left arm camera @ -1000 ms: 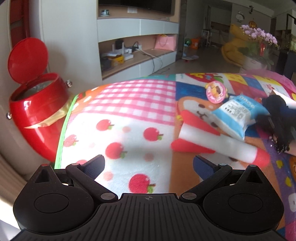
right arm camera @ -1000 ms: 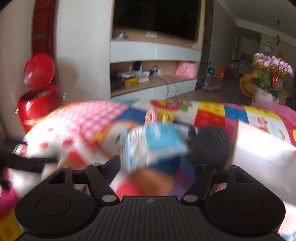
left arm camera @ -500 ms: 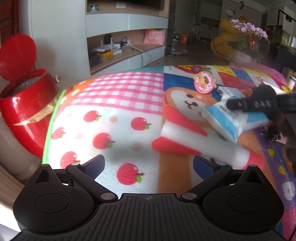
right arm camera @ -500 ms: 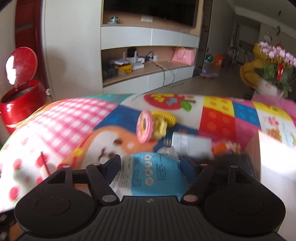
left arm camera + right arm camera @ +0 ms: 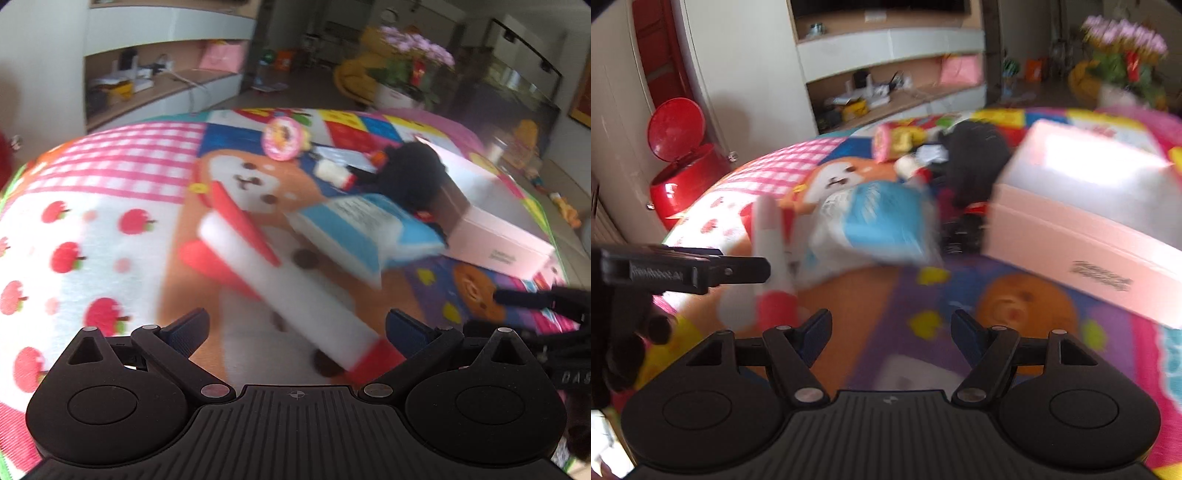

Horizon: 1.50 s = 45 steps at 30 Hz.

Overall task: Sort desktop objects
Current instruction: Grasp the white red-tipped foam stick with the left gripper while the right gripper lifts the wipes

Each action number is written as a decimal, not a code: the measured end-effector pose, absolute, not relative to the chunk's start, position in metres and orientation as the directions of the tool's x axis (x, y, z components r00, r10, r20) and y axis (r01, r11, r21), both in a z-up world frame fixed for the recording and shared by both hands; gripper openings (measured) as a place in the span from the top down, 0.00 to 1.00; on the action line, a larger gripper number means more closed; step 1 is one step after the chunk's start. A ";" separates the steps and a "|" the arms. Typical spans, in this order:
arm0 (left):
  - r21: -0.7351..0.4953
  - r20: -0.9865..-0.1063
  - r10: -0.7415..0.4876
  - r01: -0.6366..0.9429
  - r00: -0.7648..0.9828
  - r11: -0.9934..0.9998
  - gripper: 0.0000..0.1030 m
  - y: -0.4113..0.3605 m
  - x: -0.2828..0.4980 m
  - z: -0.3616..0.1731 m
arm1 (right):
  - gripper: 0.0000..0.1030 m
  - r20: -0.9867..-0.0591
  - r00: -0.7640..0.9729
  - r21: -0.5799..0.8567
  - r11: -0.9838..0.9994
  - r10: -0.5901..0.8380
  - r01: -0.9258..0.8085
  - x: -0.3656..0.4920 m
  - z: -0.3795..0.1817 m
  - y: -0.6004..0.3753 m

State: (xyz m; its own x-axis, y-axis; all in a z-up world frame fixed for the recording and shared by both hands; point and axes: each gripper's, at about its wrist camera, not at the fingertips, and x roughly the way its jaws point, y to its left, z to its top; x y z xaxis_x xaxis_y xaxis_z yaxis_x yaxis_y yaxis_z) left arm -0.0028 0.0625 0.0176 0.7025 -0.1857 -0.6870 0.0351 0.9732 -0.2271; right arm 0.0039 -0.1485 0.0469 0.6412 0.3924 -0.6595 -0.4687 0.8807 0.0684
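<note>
Left wrist view: the left gripper (image 5: 297,325) hangs over the cartoon-print table (image 5: 110,206), jaws released and empty. Ahead lies a blue packet (image 5: 369,225), beside a black object (image 5: 413,173), a pink disc (image 5: 282,138) and a pink box (image 5: 498,229).

Right wrist view: the right gripper (image 5: 890,330), jaws parted and holding nothing after a recent narrowing, faces the packet (image 5: 875,225). A red bin (image 5: 683,177) stands beside the table, lid up.

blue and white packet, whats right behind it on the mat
Behind the blue and white packet sits a black fuzzy object, with a small white tube with a red end beside it. The packet hides the black object's lower part, and blur hides what it is.
</note>
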 end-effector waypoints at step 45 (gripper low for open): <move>0.007 -0.659 -0.152 0.209 0.736 0.978 0.00 0.035 -0.021 0.051 | 0.40 -0.640 0.696 0.169 0.943 0.325 -0.285 0.016 0.053 -0.199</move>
State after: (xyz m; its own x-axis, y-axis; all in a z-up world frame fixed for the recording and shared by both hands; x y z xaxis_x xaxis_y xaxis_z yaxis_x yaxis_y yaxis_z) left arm -0.0212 0.0348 0.0506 0.7365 -0.1524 -0.6591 0.2085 0.9780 0.0068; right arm 0.0156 -0.1991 0.0535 0.6962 0.3254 -0.6399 -0.2852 0.9434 0.1695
